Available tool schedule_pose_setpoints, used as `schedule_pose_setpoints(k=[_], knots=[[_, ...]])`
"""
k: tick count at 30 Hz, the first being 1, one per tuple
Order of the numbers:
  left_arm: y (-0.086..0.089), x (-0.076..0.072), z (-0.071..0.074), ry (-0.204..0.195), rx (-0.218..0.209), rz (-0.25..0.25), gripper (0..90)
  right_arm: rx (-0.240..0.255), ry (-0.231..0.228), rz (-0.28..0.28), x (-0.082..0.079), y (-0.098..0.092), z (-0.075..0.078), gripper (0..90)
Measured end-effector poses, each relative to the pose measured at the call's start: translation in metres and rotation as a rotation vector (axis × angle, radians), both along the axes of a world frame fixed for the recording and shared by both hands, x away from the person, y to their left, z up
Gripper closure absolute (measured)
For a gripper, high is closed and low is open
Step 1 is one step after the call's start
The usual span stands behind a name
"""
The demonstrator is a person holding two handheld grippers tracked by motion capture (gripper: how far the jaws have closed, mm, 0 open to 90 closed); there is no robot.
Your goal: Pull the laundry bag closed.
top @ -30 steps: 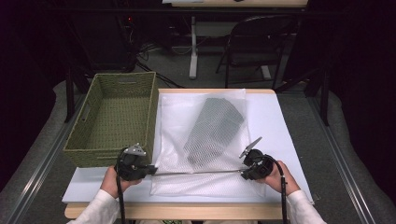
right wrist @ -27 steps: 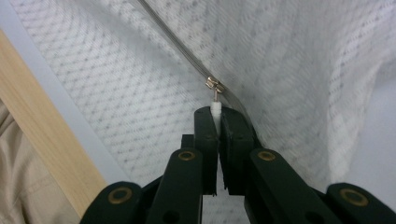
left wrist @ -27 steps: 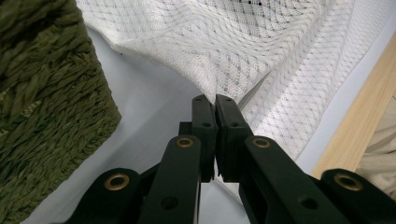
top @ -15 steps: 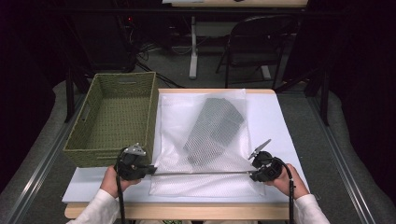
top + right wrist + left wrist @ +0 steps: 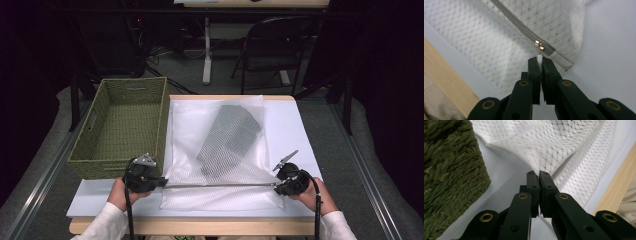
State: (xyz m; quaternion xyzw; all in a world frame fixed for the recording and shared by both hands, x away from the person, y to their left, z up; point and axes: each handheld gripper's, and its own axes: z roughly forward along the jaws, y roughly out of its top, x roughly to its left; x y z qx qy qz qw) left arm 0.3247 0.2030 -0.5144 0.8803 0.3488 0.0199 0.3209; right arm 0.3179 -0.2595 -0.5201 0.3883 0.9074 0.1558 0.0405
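A white mesh laundry bag point(image 5: 220, 150) lies flat on the white table top, with a dark grey folded garment point(image 5: 229, 140) inside it. Its grey zipper point(image 5: 220, 185) runs along the near side, pulled taut between both grippers. My left gripper point(image 5: 162, 183) is shut on the bag's left corner; in the left gripper view the mesh bag point(image 5: 554, 147) is pinched at the jaw tips of the left gripper point(image 5: 539, 173). My right gripper point(image 5: 276, 186) is shut on the white zipper pull point(image 5: 539, 58), with the metal slider point(image 5: 539, 45) close to the zipper's end at the bag's right edge.
A green woven basket point(image 5: 95, 145), empty, stands at the left, touching the bag's left side; its wall point(image 5: 451, 177) is close beside my left gripper. The wooden table edge point(image 5: 446, 85) runs just behind both hands. A chair point(image 5: 275, 45) stands beyond the table.
My right gripper has moved to the right along the near edge, drawing the zipper pull with it. The left gripper has stayed where it was, holding the corner.
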Motion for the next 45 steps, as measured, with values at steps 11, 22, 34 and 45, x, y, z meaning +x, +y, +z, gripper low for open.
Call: schedule_pose_setpoints(k=[11, 22, 34, 45], knots=[[-0.002, -0.001, -0.001, -0.002, 0.001, 0.002, 87.7, -0.023, -0.009, -0.041, -0.001, -0.006, -0.001, 87.0], [-0.002, 0.0, -0.002, 0.002, 0.011, 0.006, 86.8, 0.003, -0.003, -0.047, -0.003, -0.005, 0.002, 84.4], [-0.004, 0.0, -0.003, 0.011, 0.015, -0.005, 84.7, 0.056, 0.005, -0.03, -0.009, 0.001, 0.006, 77.1], [-0.003, 0.001, -0.003, 0.016, 0.016, -0.015, 77.5, 0.068, -0.021, -0.005, -0.005, 0.008, 0.0, 67.2]])
